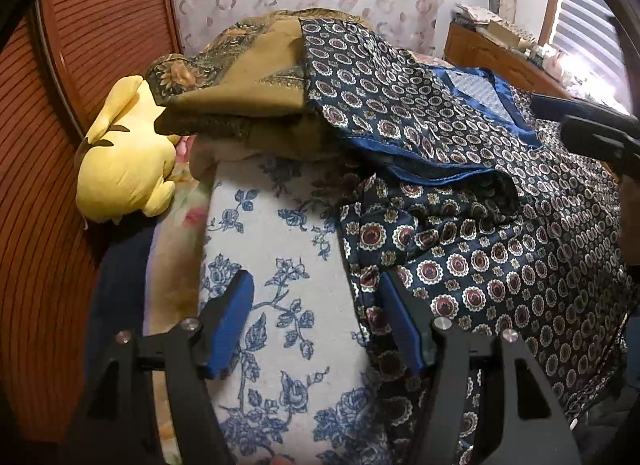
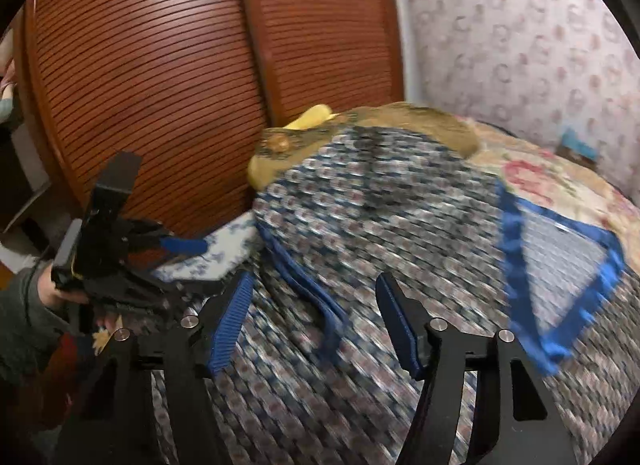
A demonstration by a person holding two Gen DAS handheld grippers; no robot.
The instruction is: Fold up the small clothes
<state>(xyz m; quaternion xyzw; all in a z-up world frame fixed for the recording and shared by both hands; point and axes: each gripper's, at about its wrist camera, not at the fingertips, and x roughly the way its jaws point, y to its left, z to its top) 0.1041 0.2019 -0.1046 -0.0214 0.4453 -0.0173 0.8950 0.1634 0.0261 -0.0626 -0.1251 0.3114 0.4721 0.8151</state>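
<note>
Left wrist view shows the navy patterned cloth [image 1: 500, 257] spread over the bed, its medallion print running from the middle of the picture out to the right, with one blue-hemmed edge [image 1: 432, 173] turned back on itself in a loose flap. The cloth's near-left border is rumpled and lies right at the inner blue pad of the left gripper [image 1: 316, 329], whose jaws stand apart with nothing between them but the white sheet with blue flowers [image 1: 280, 265] underneath. I'd judge the step in hand is picking up that border, so the left gripper wants to slide a little toward the cloth and take the hem itself, not the sheet beneath.

From the right wrist view, badly blurred, the right gripper [image 2: 316, 325] hangs over the same cloth with its jaws apart too, empty, a blue-trimmed strip [image 2: 320, 305] lying between and below them; whether the pads touch it I cannot tell. A blue-bordered corner [image 2: 560, 273] lies folded over to its right. The other tool shows at the left, held in a hand [image 2: 60, 293].

To fold well, both should grip matching points on one edge, lift together and keep the fabric taut; this silky stuff looks likely to slip.

Behind, a mustard patterned cloth [image 1: 248, 77] is heaped, beside a yellow plush toy [image 1: 124, 161] and the slatted wooden doors [image 2: 160, 65].
</note>
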